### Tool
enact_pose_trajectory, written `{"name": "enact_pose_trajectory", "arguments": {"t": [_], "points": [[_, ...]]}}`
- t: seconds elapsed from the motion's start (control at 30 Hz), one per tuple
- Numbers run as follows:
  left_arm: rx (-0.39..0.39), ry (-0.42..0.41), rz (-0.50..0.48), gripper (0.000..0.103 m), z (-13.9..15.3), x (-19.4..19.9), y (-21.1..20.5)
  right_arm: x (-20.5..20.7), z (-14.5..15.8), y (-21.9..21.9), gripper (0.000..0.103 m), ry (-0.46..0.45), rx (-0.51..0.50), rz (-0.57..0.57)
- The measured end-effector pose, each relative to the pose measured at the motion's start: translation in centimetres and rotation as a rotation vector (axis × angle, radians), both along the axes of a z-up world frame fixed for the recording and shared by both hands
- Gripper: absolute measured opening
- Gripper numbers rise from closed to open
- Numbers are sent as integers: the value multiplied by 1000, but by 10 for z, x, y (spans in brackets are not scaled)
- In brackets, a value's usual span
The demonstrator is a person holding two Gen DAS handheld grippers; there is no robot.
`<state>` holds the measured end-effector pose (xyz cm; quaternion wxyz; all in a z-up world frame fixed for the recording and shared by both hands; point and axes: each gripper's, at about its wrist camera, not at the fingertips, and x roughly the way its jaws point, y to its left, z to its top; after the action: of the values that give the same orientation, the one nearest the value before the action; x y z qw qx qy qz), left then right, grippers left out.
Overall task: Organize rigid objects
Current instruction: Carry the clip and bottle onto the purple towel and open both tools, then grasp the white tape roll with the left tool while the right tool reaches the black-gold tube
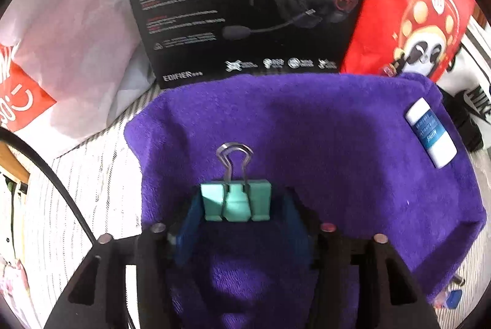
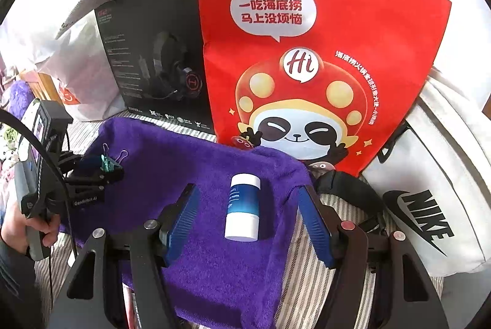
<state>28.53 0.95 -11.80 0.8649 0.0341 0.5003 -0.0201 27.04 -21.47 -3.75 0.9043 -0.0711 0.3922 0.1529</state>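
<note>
My left gripper [image 1: 236, 203] is shut on a teal binder clip [image 1: 235, 201] with silver wire handles and holds it over a purple towel [image 1: 322, 145]. In the right wrist view the same left gripper [image 2: 107, 168] and clip [image 2: 108, 164] show at the towel's left side. A white and blue cylindrical bottle [image 2: 243, 211] lies on the purple towel [image 2: 172, 163]; it also shows in the left wrist view [image 1: 430, 132] at the right. My right gripper [image 2: 248, 212] is open, with its blue pads [image 2: 184, 209] on either side of the bottle, not touching it.
A black headset box [image 2: 159, 59] and a red paper bag [image 2: 307, 53] stand behind the towel. A white Nike bag [image 2: 429, 206] lies to the right, a white plastic bag [image 1: 70, 37] to the left. Striped bedding [image 1: 92, 191] lies under the towel.
</note>
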Motion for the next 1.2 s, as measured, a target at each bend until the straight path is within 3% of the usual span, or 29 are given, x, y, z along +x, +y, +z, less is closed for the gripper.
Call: {"name": "enact_pose_trajectory", "arguments": {"t": [0.17, 0.27, 0.5, 0.7, 0.87, 1.03, 1.13, 1.2], "points": [[13, 8, 5, 57, 7, -16, -12, -5, 7, -2, 66, -15, 13, 5], [21, -18, 9, 57, 26, -38, -6, -8, 12, -1, 66, -22, 23, 7], [12, -47, -27, 57, 53, -117, -10, -20, 22, 12, 66, -36, 25, 28], [-50, -4, -47, 57, 31, -152, -7, -40, 36, 26, 66, -81, 10, 66], [-84, 29, -33, 57, 10, -155, -5, -61, 44, 25, 66, -108, -8, 44], [2, 15, -39, 57, 0, -156, -12, -97, 40, 5, 69, -114, -9, -1], [17, 12, -58, 43, -2, -160, -12, -121, 26, -13, 73, -95, 16, -20], [-6, 13, -60, 42, -2, -160, -10, -135, 12, -25, 73, -75, 43, -39]]}}
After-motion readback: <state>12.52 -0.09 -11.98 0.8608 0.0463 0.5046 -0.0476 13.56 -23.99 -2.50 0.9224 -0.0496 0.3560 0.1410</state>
